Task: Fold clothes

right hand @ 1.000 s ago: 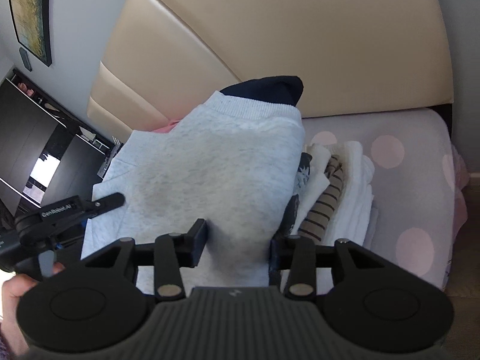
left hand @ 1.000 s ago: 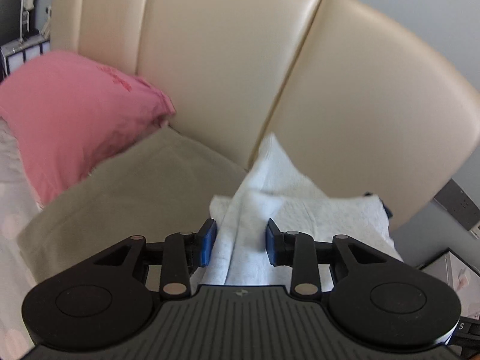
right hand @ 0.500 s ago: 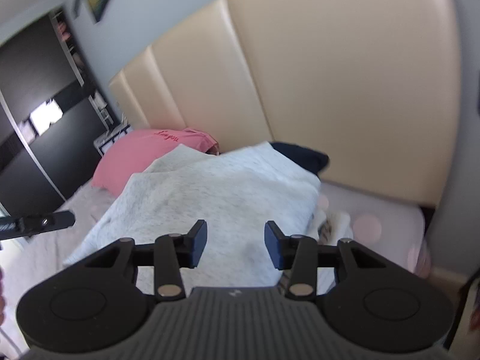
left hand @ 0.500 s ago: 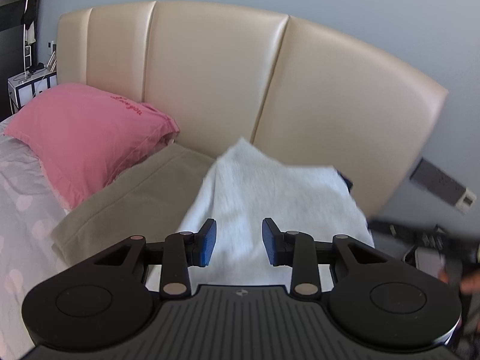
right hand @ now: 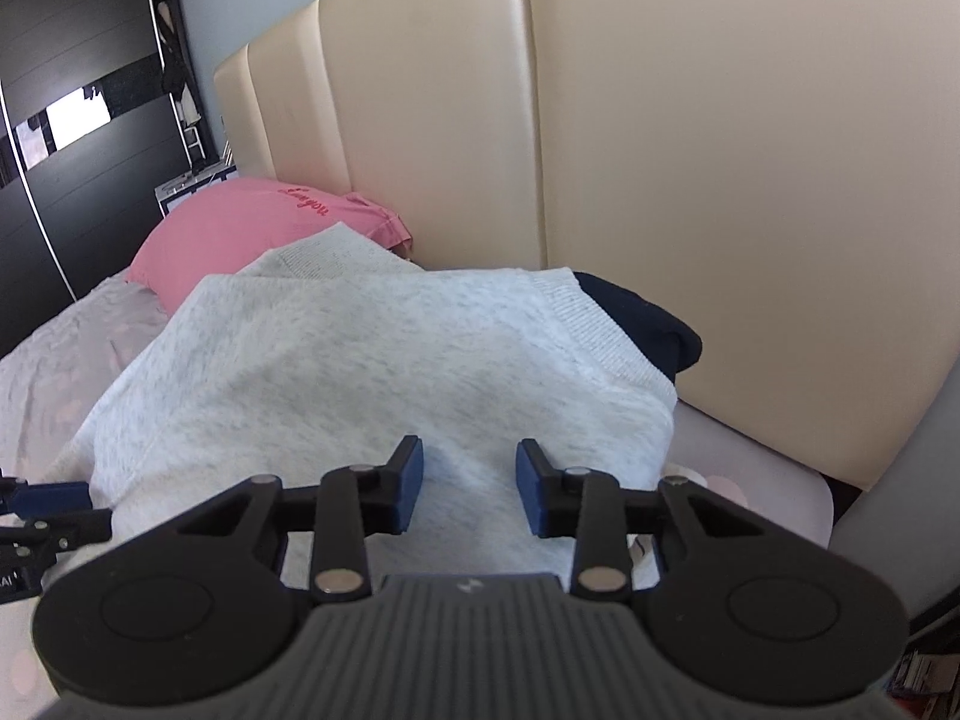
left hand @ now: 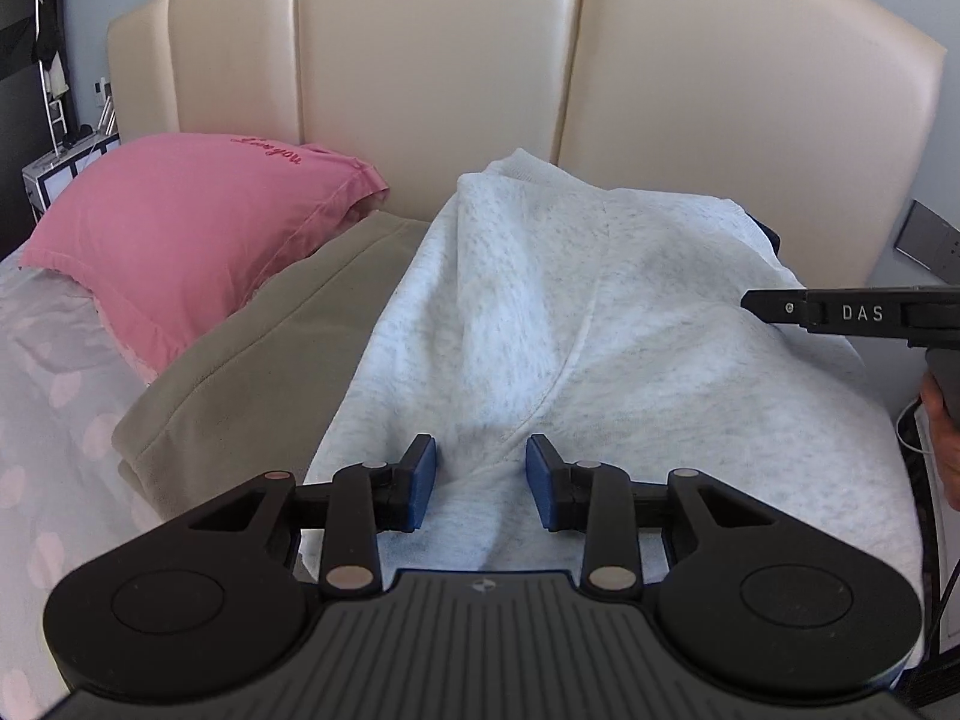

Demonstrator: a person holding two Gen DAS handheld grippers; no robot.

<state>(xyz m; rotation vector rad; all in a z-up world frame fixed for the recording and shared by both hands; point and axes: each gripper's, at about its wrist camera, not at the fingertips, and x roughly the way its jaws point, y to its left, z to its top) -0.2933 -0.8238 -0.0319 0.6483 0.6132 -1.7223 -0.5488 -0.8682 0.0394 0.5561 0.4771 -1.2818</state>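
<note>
Left wrist view: a heathered light-grey fleece sweatshirt point(left hand: 588, 324) lies spread near the head edge of the bed, its ribbed hem toward the cream padded leatherette headboard point(left hand: 444, 78). The left gripper point(left hand: 480, 483) reaches over its near part with the blue-padded jaws apart; the fabric runs between and under them, and whether the pads pinch it I cannot tell. Just beside the sweatshirt on its left lies a folded olive-khaki cloth point(left hand: 252, 360), smooth and thick-edged, and past that a plump pink pillow with red embroidered script point(left hand: 180, 240) sits on the pale sheet with faint pink dots point(left hand: 54, 396). From the right edge the other tool's black finger marked DAS reaches over the sweatshirt. Right wrist view shows the right gripper point(right hand: 469, 495) over the same garment, jaws closing with the soft knit between them, the pads not clearly pressing it. A dark navy garment point(right hand: 642, 318) pokes out from under the sweatshirt's far right corner against the headboard. A black sliding wardrobe point(right hand: 72, 138) stands at the left.
</note>
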